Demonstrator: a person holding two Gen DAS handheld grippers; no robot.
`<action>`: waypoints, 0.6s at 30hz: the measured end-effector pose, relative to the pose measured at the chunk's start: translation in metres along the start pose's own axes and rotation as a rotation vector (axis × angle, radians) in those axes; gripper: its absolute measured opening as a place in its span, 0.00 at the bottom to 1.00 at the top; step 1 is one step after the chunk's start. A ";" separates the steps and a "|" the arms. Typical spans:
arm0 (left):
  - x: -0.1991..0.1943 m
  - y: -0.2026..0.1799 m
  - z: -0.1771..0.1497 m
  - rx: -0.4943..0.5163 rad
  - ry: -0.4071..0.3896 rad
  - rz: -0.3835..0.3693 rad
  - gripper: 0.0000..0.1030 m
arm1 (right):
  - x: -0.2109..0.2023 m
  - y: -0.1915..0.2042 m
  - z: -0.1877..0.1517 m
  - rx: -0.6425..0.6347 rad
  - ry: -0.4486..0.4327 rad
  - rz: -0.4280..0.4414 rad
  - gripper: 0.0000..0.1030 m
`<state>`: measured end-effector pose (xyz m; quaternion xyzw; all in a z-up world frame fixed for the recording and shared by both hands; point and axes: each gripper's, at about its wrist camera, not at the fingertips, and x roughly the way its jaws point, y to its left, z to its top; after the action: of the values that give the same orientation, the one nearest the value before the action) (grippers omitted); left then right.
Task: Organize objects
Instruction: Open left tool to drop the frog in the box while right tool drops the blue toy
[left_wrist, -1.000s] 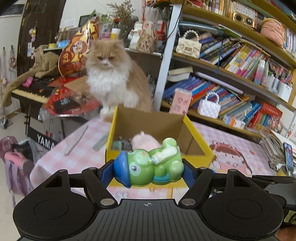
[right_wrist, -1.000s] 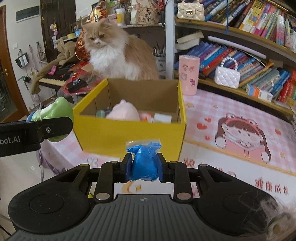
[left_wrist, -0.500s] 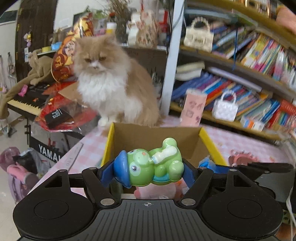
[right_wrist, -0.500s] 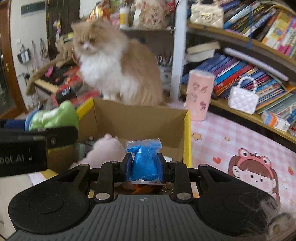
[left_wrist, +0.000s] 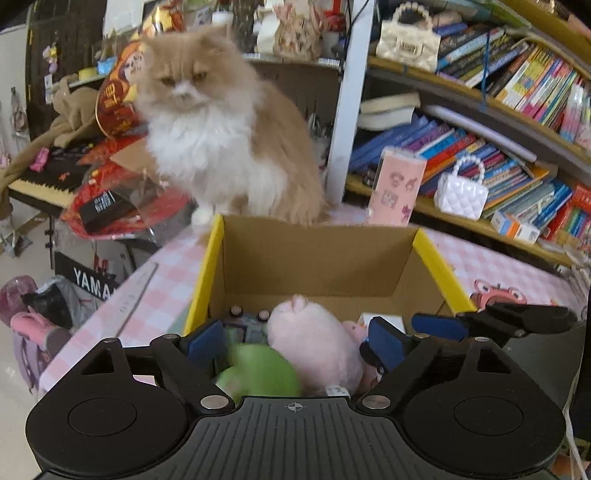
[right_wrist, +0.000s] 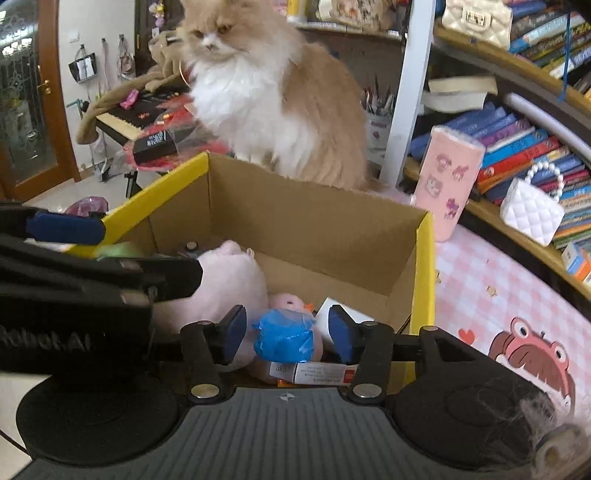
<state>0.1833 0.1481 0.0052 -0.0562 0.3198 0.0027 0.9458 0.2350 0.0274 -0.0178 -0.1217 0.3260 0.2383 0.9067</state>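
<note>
Tongs on the left (left_wrist: 295, 341) stand spread wide over the near edge of the cardboard box (left_wrist: 317, 254), their blue pads (left_wrist: 205, 341) touching nothing. Just below and between them a green toy (left_wrist: 258, 378) shows as a blur, free of both pads, beside a pink plush animal (left_wrist: 317, 345) that fills the middle of the box. From the right-hand camera the same green toy (right_wrist: 118, 251) peeks out behind the left tool's black arm.

Tongs on the right (right_wrist: 286, 334) are spread too, over the box's near right corner. A blue crinkled packet (right_wrist: 284, 339) sits in the gap, clear of each pad (right_wrist: 232, 332); whether it is resting on the things below or in mid-air I cannot tell. Under it lie a white carton with red print (right_wrist: 314, 373) and a smaller pink toy (right_wrist: 291, 301), with the pink plush animal (right_wrist: 229, 280) to the left.

The box (right_wrist: 314, 221) has yellow outer walls and stands on a desk (right_wrist: 480, 273) covered in pink checked cloth with a cartoon frog print. Right behind the box sits a fluffy orange-and-white cat (left_wrist: 218, 125), facing it. A pink tumbler (left_wrist: 397, 188) stands on the desk beside the cat, and a small white quilted handbag (left_wrist: 460, 192) rests on the bookshelf (left_wrist: 517, 107) further right. Off to the left is a keyboard piano (left_wrist: 40, 184) piled with clutter.
</note>
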 end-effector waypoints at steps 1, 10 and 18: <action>-0.004 0.000 0.002 0.000 -0.013 -0.004 0.86 | -0.006 0.001 0.000 -0.004 -0.012 0.005 0.46; -0.064 -0.012 0.001 -0.003 -0.125 -0.049 0.87 | -0.087 0.001 -0.014 0.025 -0.154 -0.047 0.50; -0.092 -0.039 -0.035 0.045 -0.117 -0.063 0.88 | -0.145 -0.012 -0.068 0.165 -0.126 -0.205 0.50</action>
<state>0.0902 0.1085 0.0372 -0.0447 0.2619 -0.0310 0.9636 0.1074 -0.0597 0.0253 -0.0644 0.2728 0.1239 0.9519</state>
